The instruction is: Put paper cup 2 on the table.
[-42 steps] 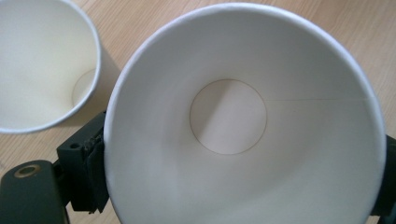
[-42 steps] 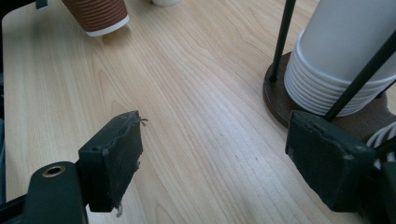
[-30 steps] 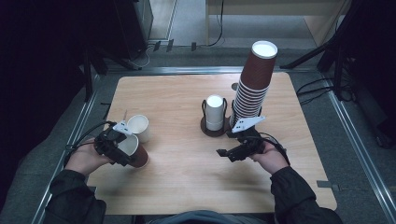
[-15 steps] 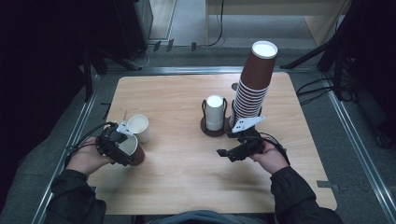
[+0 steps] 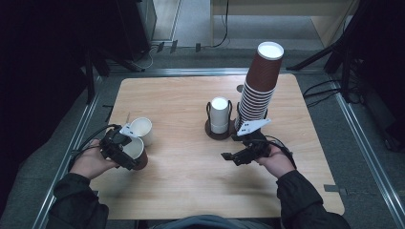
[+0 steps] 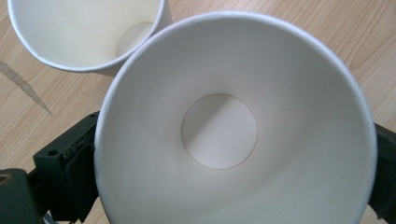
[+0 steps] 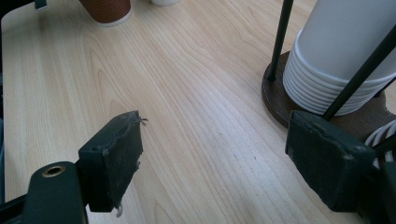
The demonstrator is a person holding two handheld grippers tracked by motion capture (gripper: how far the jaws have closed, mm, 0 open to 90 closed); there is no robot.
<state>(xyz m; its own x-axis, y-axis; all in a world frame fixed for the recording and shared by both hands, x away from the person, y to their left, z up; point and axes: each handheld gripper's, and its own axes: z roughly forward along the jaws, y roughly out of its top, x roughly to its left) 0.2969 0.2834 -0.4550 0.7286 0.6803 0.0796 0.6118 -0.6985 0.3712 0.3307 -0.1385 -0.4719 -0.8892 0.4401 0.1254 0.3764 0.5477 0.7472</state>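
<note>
**At the table's left edge, a cup held; right jaws wide and bare**

On the left of the wooden table (image 5: 181, 176) I have the left gripper (image 5: 125, 153) closed around a brown paper cup (image 5: 137, 153), its white inside facing my left gripper view, jaw pads pressed against both sides. Just beside it stands a white paper cup (image 5: 141, 130), rim to rim with the held one. Mid-table sits a wire holder (image 5: 218, 130) carrying a stack of white cups (image 5: 219, 113). Right of that rises a tall leaning stack of brown cups (image 5: 258, 86). Near its foot I hold the right gripper (image 5: 234, 156), jaws spread wide, nothing between them, above bare wood.
</note>
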